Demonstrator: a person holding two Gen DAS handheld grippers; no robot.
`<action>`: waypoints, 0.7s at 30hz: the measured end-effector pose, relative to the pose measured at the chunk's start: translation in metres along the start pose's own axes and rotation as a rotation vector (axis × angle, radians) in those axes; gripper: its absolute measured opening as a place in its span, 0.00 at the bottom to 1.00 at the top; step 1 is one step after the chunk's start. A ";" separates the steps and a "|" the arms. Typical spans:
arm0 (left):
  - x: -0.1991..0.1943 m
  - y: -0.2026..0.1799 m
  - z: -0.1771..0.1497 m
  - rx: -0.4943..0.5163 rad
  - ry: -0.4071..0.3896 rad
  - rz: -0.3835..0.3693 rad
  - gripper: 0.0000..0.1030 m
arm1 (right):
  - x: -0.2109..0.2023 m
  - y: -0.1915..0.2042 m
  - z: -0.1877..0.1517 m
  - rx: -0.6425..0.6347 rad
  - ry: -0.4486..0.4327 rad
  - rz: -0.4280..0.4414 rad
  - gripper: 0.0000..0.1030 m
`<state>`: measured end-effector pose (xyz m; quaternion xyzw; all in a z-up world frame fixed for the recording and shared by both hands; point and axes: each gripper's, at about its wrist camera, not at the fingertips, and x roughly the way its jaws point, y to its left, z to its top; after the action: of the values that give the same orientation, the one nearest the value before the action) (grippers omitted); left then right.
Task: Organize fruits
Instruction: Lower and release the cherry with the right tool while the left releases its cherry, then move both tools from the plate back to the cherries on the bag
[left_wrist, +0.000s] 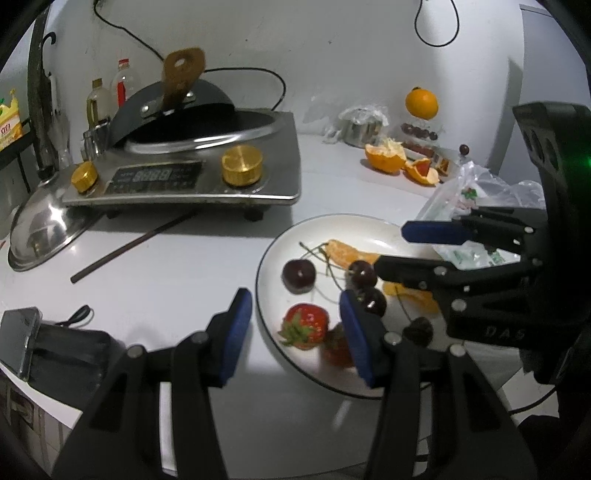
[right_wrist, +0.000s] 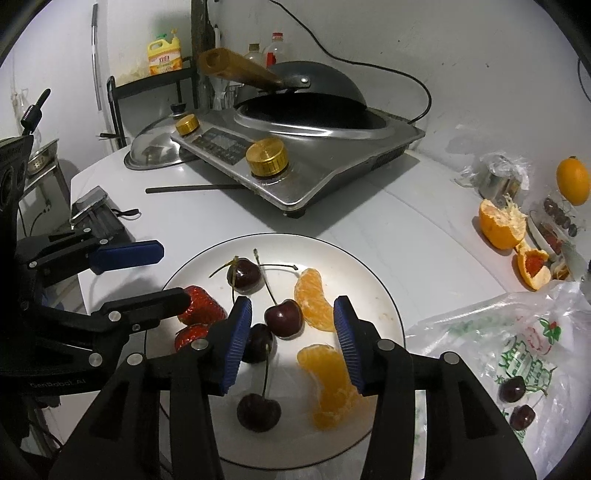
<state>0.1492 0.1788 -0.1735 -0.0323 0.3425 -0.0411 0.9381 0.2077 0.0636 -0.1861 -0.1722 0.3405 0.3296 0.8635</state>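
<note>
On a white plate (right_wrist: 384, 295), two strawberries (right_wrist: 201, 308), four cherries (right_wrist: 283, 318) and two orange segments (right_wrist: 314, 299) are seen already gathered, left to right; two cherries remain on the plastic bag (right_wrist: 480, 332). The lower segment's long axis runs toward the camera. Left gripper (left_wrist: 295, 332) and right gripper (right_wrist: 291, 343) are held wide open, empty.

White wall (left_wrist: 332, 48) behind white countertop (left_wrist: 184, 266), black rack (right_wrist: 122, 96) beside

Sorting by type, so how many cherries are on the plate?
4 cherries on the plate: one at the back, two mid-plate, one near the front. More may hide under the grippers.
</note>
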 end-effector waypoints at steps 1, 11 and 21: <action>-0.002 -0.002 0.000 0.003 -0.002 0.000 0.49 | -0.003 0.000 -0.001 0.001 -0.003 -0.001 0.47; -0.021 -0.029 0.003 0.036 -0.022 -0.002 0.49 | -0.040 -0.009 -0.013 0.018 -0.058 -0.015 0.64; -0.034 -0.063 0.009 0.066 -0.042 -0.023 0.73 | -0.080 -0.034 -0.031 0.056 -0.123 -0.058 0.80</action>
<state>0.1252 0.1196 -0.1393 -0.0062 0.3206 -0.0627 0.9451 0.1725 -0.0137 -0.1498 -0.1371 0.2911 0.3047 0.8965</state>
